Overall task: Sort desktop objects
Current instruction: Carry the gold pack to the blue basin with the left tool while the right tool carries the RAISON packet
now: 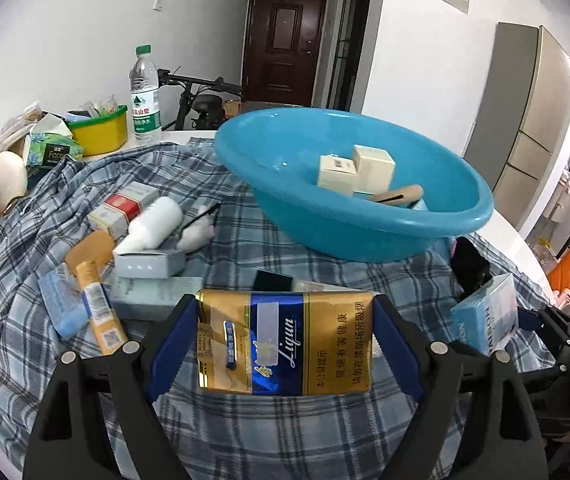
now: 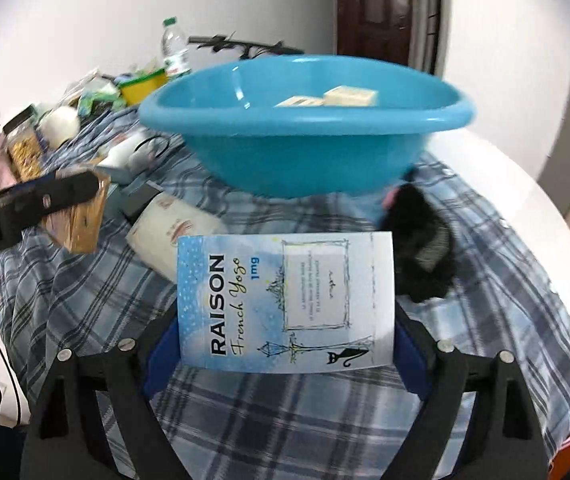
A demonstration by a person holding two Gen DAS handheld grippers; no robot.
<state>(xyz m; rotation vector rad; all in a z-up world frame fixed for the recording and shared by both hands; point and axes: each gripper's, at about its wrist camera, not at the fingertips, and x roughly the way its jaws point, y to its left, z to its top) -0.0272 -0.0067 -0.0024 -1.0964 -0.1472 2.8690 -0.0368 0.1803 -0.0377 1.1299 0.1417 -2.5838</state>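
A white table [image 1: 501,236] in a pale-walled room, draped in blue plaid cloth [image 1: 245,240], and there's plenty on it. Both hands are loaded. The left gripper [image 1: 285,344] pinches a gold-and-blue Liqun cigarette pack [image 1: 285,344] across its width, blue pads tight on both short edges, the pack held above the cloth. The right gripper [image 2: 285,304] clamps a pale blue RAISON pack [image 2: 285,304] the same way, just in front of the blue basin [image 2: 305,152]. In the left view that RAISON pack sits off to the right, beside the basin. Inside the basin: cream boxes [image 1: 357,172] and a tan wooden piece [image 1: 397,194]. To the left of it, a heap: a white bottle [image 1: 153,224], grey boxes [image 1: 149,260], an orange tube [image 1: 99,304]. A black furry thing [image 2: 421,240] lies right of the RAISON pack. At the back, a water bottle [image 1: 145,92] and a yellow tub [image 1: 101,130].
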